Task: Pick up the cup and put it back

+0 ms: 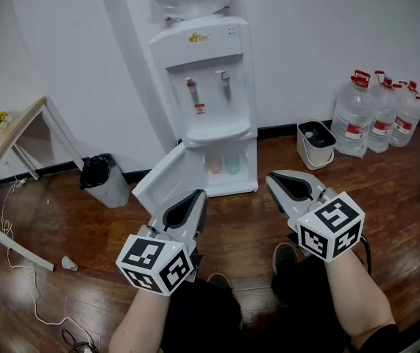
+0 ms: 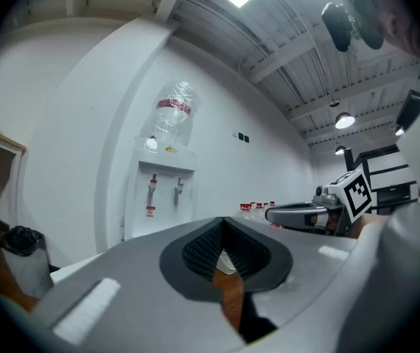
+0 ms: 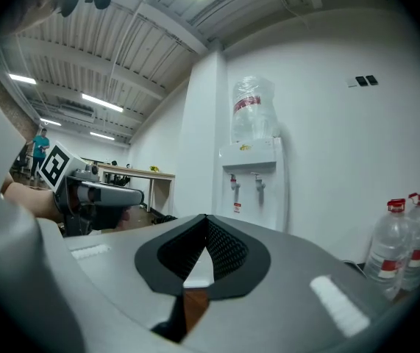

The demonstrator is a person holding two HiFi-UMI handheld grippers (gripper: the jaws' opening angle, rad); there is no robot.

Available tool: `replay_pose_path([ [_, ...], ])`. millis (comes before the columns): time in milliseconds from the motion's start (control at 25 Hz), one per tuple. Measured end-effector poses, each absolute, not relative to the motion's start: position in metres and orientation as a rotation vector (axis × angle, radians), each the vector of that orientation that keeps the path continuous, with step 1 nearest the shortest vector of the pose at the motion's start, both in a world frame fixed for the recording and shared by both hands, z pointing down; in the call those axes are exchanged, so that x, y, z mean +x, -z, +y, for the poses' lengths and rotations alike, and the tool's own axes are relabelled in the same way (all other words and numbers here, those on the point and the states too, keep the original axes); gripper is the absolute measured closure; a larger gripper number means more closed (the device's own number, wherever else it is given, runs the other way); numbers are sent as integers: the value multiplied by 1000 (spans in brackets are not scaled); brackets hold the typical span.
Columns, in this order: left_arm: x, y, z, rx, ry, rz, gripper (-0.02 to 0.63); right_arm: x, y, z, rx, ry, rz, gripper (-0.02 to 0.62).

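Note:
A white water dispenser [image 1: 208, 87] stands against the wall, its lower cabinet door [image 1: 164, 176] swung open. Inside the cabinet stand two cups, a pinkish cup [image 1: 215, 164] and a greenish cup [image 1: 233, 165]. My left gripper [image 1: 195, 195] hovers low in front of the open door, jaws together with nothing between them. My right gripper [image 1: 274, 176] is level with it to the right, shut and empty too. Both point at the dispenser [image 2: 162, 197] [image 3: 252, 186]. The left gripper view shows the right gripper [image 2: 298, 213] alongside.
A bin with a black bag [image 1: 105, 181] stands left of the door and a white bin [image 1: 315, 144] to the right. Several large water bottles [image 1: 377, 115] line the right wall. A table [image 1: 9, 142], a white cable and a small cup on the floor [image 1: 68, 263] are at the left.

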State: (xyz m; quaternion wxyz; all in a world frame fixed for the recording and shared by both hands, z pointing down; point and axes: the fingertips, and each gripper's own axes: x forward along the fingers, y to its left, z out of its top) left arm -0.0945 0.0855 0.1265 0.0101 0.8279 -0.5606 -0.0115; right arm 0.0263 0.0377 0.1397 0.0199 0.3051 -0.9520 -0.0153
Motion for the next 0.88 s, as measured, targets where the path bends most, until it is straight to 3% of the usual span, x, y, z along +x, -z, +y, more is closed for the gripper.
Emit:
replay_pose_path([
  [200, -94, -120, 62, 2648, 118, -1716, 531, 23, -142, 3, 964, 64, -2945, 594],
  [880, -140, -146, -16, 2544, -41, -1770, 535, -18, -172, -101, 953, -34, -2931, 594],
])
